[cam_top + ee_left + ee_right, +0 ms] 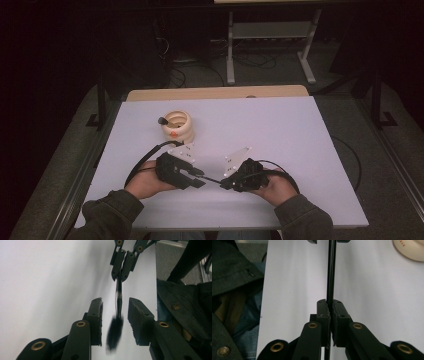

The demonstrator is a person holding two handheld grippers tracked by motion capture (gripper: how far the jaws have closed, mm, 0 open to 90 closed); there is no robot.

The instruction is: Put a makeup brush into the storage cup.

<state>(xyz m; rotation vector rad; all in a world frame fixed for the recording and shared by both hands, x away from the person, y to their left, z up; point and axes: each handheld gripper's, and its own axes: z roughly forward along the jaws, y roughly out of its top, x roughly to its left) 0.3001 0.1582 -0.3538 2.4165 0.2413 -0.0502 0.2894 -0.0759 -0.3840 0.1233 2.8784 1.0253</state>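
Black jaws of the right gripper (pixel 330 312) pinch a slim brush (pixel 119 300) above the white table (pixel 280 130); the left gripper (pixel 115 312), spread wide, straddles its bristles. Handover looks underway: next, left must close squarely.

The high view is dim: the room beyond the worktop (pixel 280 130) sinks into near-black, while its white surface stays evenly lit and soft. In the left gripper view, a broad grey shadow fades across the white, and the brush (pixel 115 331) head is blurred. The right gripper view is brighter, its near tongs slightly soft.
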